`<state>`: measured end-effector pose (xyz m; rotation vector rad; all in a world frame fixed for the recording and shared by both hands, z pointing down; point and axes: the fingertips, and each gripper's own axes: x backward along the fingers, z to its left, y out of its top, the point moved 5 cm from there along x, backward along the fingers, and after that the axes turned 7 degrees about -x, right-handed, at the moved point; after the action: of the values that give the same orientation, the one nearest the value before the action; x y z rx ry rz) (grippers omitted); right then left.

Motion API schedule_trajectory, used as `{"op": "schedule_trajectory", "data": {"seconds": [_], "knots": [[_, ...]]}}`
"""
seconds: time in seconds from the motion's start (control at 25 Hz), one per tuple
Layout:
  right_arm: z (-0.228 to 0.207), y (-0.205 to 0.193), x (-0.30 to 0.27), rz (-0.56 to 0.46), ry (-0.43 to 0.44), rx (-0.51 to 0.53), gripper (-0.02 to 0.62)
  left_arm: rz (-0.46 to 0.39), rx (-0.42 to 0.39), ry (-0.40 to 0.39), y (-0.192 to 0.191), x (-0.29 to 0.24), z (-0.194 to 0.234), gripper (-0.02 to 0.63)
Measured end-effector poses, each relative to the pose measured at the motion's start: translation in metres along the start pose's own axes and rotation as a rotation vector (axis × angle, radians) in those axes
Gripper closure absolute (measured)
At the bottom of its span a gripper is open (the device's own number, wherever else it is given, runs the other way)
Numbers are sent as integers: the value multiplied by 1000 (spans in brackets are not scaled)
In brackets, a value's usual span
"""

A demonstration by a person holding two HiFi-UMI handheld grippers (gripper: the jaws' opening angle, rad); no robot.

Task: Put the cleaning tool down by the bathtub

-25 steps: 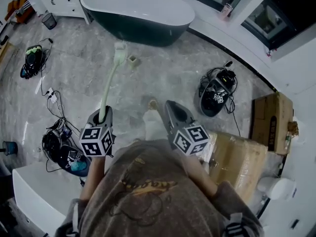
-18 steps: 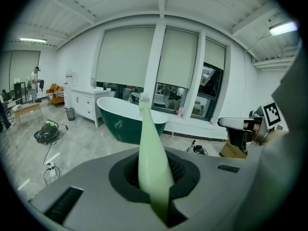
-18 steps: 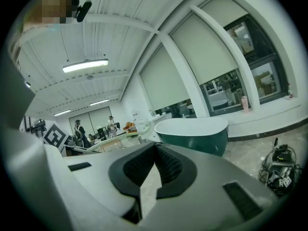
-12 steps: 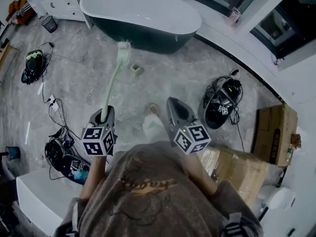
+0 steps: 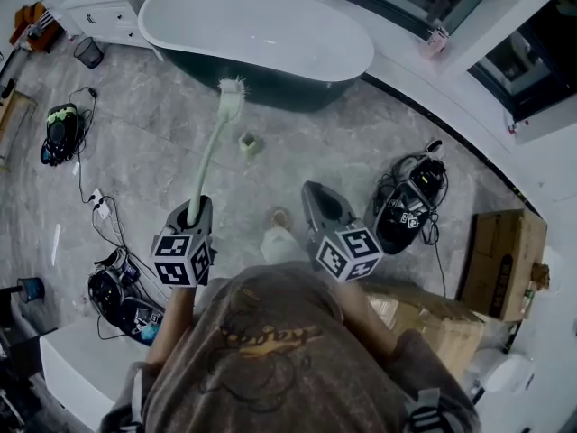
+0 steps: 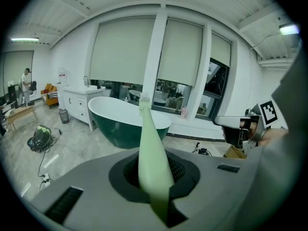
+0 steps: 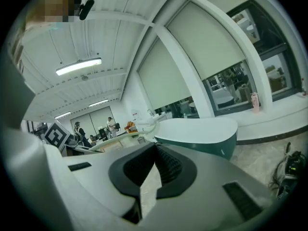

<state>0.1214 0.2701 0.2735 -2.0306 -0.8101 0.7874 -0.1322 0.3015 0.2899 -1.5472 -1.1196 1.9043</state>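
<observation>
Left gripper [image 5: 193, 209]: jaws are closed on the handle end of the cleaning tool [image 5: 213, 147], a long pale green brush with white bristles. The handle is seen clamped between the pads in the left gripper view [image 6: 148, 148]

The tool is carried clear of the floor [image 5: 135, 161], angled up and away from the person. Its bristle head is pointed at the bathtub [image 5: 270, 69], and in the head view it is lined up with the foot of the tub's dark green wall. It has not been set down

A small green holder [image 5: 250, 142] is standing on the floor near the tub, just beside the brush head as seen from above

Right gripper [image 5: 312, 190]: jaws are closed tip to tip, nothing is held between them. It is held level with the left gripper, apart from it, also aimed toward the tub [image 7: 202, 131]

Cabled gear [image 5: 407, 207] and cardboard boxes [image 5: 505, 251] are left on the floor to the right
</observation>
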Motion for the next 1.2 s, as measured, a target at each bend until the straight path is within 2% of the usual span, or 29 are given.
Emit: {"op": "schedule_trajectory", "data": {"seconds": [0.4,0.6,0.92,1.2], "knots": [[-54,54,-77,24,43,15,595,22,17,35,59,-80,31,581],[-78,68,-102,61,66,14,595,15,34,58,80,-107,40,581],[-88,81,-145,98,92,27,595,3,52,82,98,-133,64,581],[-99,93,-185,94,61,20,595,-2,20,61,122,-170,94,581]]}}
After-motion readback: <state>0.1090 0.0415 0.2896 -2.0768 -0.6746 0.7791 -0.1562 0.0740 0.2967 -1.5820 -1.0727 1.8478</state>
